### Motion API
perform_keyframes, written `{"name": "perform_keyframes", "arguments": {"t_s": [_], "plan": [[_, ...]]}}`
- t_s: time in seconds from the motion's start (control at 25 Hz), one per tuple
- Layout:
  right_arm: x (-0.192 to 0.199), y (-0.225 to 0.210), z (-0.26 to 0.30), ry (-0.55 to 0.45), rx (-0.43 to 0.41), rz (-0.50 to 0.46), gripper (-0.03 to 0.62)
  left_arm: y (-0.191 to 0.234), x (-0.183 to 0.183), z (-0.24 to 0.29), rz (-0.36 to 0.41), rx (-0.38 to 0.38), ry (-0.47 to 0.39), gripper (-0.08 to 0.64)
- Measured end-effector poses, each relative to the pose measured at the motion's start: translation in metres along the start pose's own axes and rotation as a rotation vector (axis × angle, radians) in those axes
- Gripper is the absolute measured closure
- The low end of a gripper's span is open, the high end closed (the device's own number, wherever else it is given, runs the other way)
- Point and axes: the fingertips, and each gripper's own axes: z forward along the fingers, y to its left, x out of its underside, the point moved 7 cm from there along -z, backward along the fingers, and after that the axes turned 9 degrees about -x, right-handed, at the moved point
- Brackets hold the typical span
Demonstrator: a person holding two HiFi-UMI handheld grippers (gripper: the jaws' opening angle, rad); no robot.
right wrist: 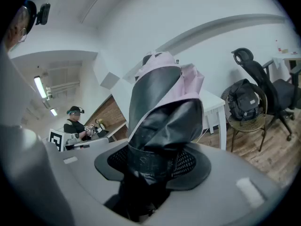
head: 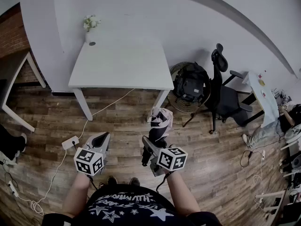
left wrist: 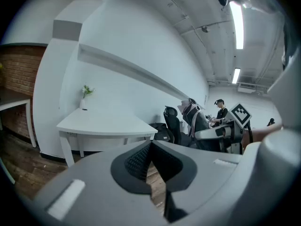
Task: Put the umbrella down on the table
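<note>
A folded black and pink umbrella sticks up and forward from my right gripper, which is shut on its lower end. In the right gripper view the umbrella fills the middle, clamped between the pads. My left gripper hangs beside it, to the left, shut and holding nothing; its pads meet in the left gripper view. The white table stands ahead against the wall, beyond both grippers, and the umbrella is over the wooden floor, short of it.
A small vase of flowers stands at the table's far left corner. A wicker chair with a black backpack and an office chair are right of the table. A power strip with its cable lies on the floor at left. A person sits at far right.
</note>
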Motion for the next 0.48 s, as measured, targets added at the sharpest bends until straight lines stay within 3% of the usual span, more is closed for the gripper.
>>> {"name": "perform_keyframes", "arguments": {"t_s": [0.48], "plan": [[0.012, 0.015, 0.011, 0.027, 0.036, 0.001, 0.357, 0.021, 0.01, -0.018, -0.018, 0.013, 0.023, 0.557]]}}
